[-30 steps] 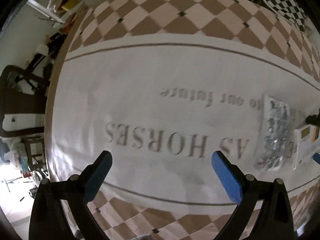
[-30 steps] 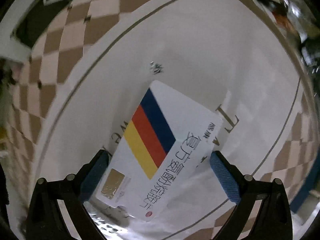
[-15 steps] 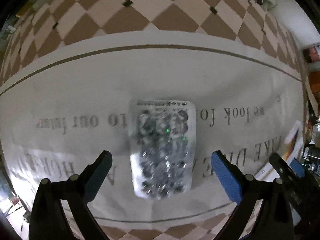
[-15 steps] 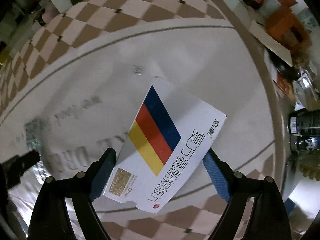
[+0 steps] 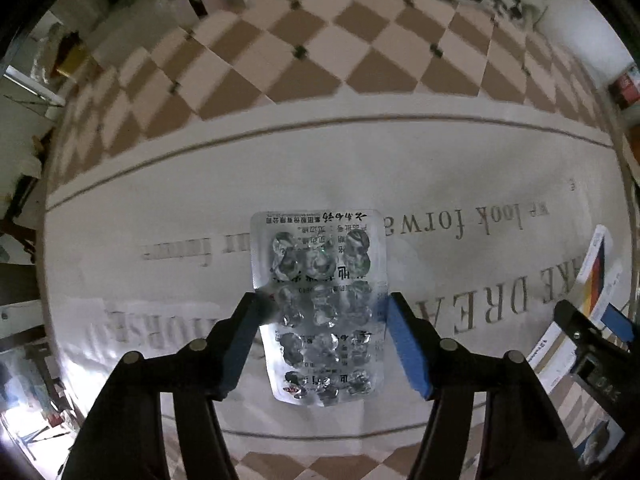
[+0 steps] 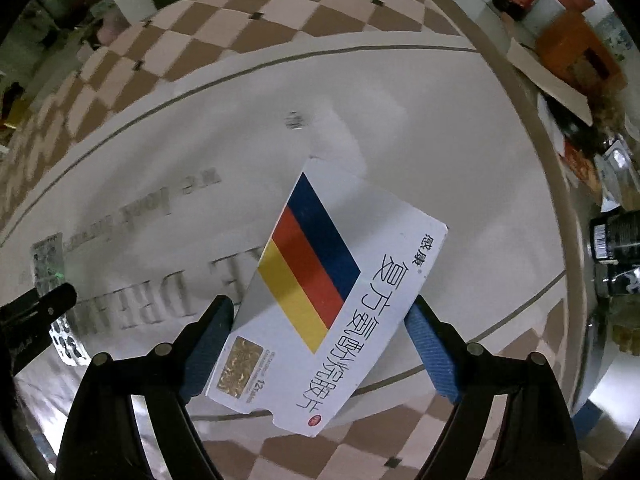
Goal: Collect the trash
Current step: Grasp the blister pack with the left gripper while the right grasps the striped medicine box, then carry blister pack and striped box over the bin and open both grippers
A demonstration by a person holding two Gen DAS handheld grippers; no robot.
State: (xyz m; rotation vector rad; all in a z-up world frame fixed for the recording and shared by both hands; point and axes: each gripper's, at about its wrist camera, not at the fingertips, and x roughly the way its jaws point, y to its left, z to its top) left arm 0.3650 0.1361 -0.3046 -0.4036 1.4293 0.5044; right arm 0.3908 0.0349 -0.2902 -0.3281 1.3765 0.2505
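Holding a white medicine box (image 6: 320, 304) between its blue pads, my right gripper (image 6: 316, 336) has its jaws pressed on the box's two long edges. The box carries blue, red and yellow stripes and black Chinese print, and it sits tilted above the surface (image 6: 400, 120), a white cloth with grey lettering and a brown checked border. My left gripper (image 5: 320, 332) has closed in on a silver blister pack (image 5: 318, 300), one pad at each long side of it; whether the pads press it, I cannot tell. The pack's bubbles look crushed and empty. Seen from the pack, the box and right gripper are far off to the right, at the cloth's edge. Beyond the box, to its right, dark bottles (image 6: 616, 240) and an orange carton (image 6: 576, 48) stand beside the surface.
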